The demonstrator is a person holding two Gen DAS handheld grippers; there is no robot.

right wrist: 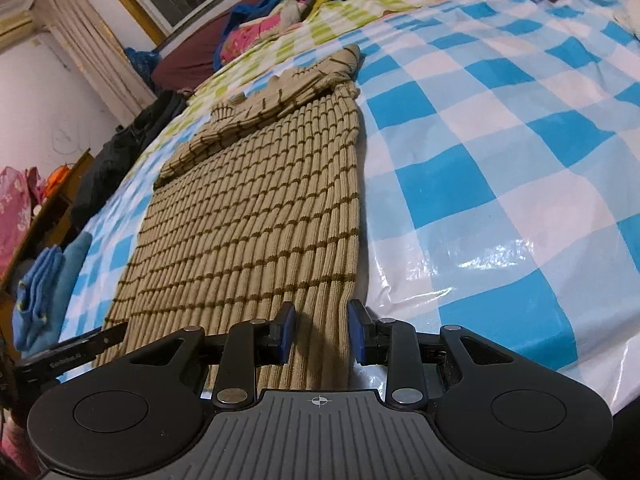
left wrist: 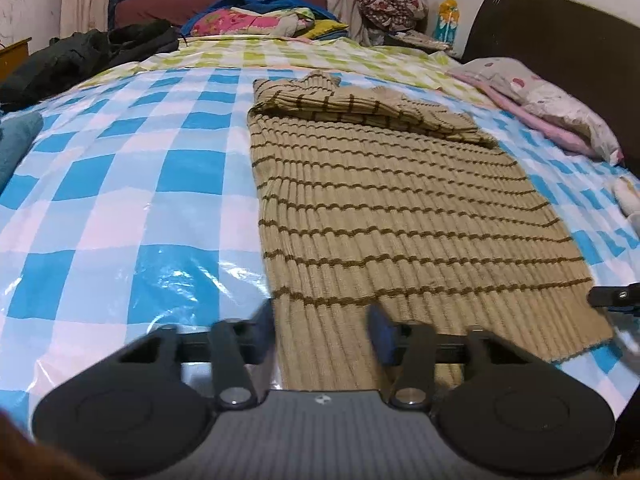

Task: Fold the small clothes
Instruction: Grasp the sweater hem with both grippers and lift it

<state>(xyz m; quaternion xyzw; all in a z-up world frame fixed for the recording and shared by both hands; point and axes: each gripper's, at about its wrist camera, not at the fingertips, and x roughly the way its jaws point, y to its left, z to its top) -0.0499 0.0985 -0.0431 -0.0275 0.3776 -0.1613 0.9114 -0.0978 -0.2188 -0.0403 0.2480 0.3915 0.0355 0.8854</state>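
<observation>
A tan ribbed sweater with brown stripes (left wrist: pixel 400 208) lies flat on the blue and white checked bed cover (left wrist: pixel 120 200), its sleeves folded across the far end. My left gripper (left wrist: pixel 320 330) is open at the hem's near left corner, with the cloth edge between its blue pads. In the right wrist view the same sweater (right wrist: pixel 260 208) runs away from me. My right gripper (right wrist: pixel 322 334) is open at the hem's near right corner, with the cloth edge between its pads. The other gripper's tip (right wrist: pixel 80 346) shows at the far left.
A black jacket (left wrist: pixel 80 56) lies at the bed's far left. Piled bedding (left wrist: pixel 260 16) lies at the far end. A pink pillow (left wrist: pixel 552 108) lies against a dark headboard (left wrist: pixel 560 40). Blue folded clothes (right wrist: pixel 44 284) sit left of the sweater.
</observation>
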